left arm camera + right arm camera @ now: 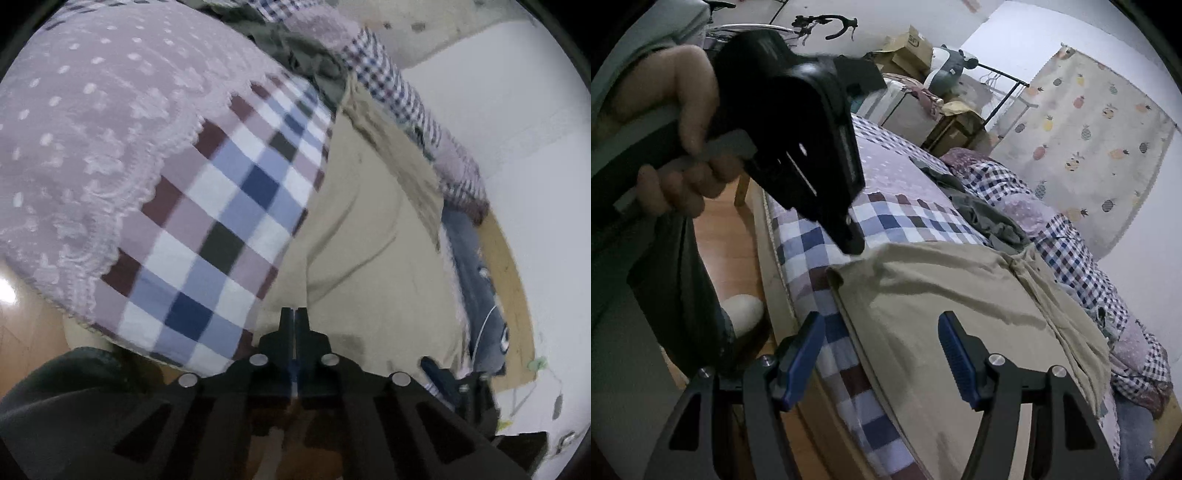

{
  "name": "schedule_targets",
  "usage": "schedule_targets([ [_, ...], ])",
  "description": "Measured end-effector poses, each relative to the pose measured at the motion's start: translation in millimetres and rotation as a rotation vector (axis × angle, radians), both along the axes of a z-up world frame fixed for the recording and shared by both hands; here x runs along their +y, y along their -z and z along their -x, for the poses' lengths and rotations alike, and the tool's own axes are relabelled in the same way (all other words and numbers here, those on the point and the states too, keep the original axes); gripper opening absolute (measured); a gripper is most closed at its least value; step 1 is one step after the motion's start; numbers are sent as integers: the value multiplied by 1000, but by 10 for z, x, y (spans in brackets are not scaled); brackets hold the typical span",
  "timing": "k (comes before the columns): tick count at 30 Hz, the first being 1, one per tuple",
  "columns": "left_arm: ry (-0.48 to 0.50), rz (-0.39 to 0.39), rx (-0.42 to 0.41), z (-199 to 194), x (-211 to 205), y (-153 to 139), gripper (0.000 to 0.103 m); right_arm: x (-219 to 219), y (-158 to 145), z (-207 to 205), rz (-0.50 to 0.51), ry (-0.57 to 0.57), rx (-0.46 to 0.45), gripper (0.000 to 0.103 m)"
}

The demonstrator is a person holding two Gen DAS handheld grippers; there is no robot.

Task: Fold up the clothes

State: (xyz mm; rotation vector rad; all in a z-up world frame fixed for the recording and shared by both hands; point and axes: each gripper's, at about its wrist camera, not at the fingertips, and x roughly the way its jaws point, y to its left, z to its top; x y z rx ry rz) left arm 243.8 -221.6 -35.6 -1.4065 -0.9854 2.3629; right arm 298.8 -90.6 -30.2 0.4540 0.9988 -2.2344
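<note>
A beige garment [945, 302] lies spread flat on the bed's checked sheet [886, 218], near the mattress edge. My left gripper [851, 245], held by a hand [683, 122], has its tip at the garment's far left corner, which rises slightly to meet it. In the left wrist view its fingers [294, 314] are pressed together with the beige garment [369, 236] right at their tips. My right gripper [879, 317] stands wide open above the garment's near left edge, blue pads [955, 347] showing, nothing between them.
A crumpled grey-green garment [993, 218] and a small-check quilt [1071, 251] lie beyond the beige one. Jeans [476, 295] sit at the bed's far side. Wooden floor [727, 236] runs left of the mattress. Boxes [908, 48] and a pineapple curtain [1089, 147] stand behind.
</note>
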Motion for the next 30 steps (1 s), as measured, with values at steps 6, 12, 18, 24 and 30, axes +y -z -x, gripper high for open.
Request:
schedule_targets([
  [6, 1, 27, -3, 39, 41, 24, 27, -48, 42, 135, 29, 2, -30, 68],
  [12, 30, 81, -15, 45, 65, 44, 56, -16, 34, 168, 47, 2, -44, 68],
  [18, 8, 43, -27, 66, 58, 84, 3, -56, 50, 163, 42, -10, -38, 68],
  [24, -38, -212, 92, -58, -125, -69, 3, -199, 134, 132, 15, -28, 14, 68],
  [30, -65, -322, 96, -92, -221, -45, 3, -397, 222, 115, -60, -28, 198, 66],
])
